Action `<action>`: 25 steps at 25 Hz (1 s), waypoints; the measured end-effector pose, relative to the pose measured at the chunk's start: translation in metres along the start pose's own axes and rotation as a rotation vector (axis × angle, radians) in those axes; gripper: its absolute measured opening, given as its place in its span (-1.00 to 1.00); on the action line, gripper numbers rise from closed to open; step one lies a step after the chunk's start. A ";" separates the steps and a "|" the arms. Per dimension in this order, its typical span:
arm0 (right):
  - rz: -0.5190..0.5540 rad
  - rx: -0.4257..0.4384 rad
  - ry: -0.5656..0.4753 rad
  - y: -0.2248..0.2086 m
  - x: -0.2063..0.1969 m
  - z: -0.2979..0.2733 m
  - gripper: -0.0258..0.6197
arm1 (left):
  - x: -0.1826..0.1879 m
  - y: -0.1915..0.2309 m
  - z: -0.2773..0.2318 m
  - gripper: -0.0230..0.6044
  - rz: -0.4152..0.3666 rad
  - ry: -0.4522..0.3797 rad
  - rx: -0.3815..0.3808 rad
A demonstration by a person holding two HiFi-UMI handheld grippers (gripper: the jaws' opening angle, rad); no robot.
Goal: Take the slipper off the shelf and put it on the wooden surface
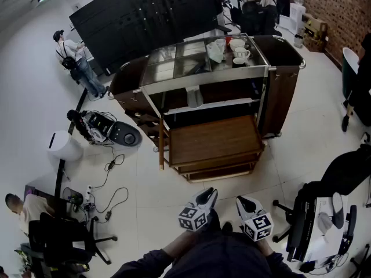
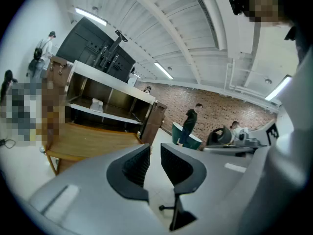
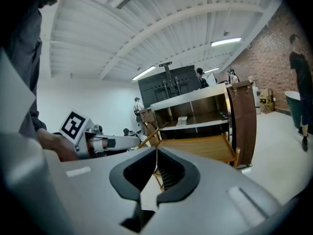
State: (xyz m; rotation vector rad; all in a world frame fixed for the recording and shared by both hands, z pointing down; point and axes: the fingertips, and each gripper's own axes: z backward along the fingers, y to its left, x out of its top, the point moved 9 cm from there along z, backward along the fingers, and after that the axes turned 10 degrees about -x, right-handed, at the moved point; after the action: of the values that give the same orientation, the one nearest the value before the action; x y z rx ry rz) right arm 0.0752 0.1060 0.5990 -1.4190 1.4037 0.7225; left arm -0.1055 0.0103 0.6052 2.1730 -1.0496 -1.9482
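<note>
Left hand-held gripper (image 2: 155, 155): jaws a little apart, narrow gap, nothing between them.
Right hand-held gripper (image 3: 156, 155): jaw tips pressed together, empty.
The two are side by side, close to the person's body.
Slipper (image 1: 195, 98): pale, lies on the shelf (image 1: 232, 104) of the cart (image 1: 278, 86), well ahead of both grippers.
Wooden surface (image 1: 214, 139): bare, between the grippers and the shelf, lower than the slipper.

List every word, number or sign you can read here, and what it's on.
No readable words or numbers anywhere.
Marker cube on the left gripper: black-and-white square pattern, no letters.
Marker cube on the right gripper: same, no letters.
</note>
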 end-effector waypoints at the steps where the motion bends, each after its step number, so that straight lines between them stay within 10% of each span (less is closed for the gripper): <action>1: -0.009 -0.008 -0.001 -0.003 0.001 -0.004 -0.92 | 0.010 0.012 -0.008 -0.69 -0.005 -0.011 0.018; 10: -0.025 0.006 -0.013 -0.033 0.046 -0.074 -0.92 | 0.129 0.169 -0.126 -0.63 -0.139 -0.033 0.155; 25: -0.012 -0.115 0.061 -0.094 0.159 -0.284 -0.91 | 0.241 0.474 -0.347 -0.26 -0.195 0.206 0.390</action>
State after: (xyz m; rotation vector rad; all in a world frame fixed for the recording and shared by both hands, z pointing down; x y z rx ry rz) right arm 0.1289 -0.2274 0.5741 -1.5489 1.4181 0.7690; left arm -0.0125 -0.6126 0.6842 2.7025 -1.3162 -1.6447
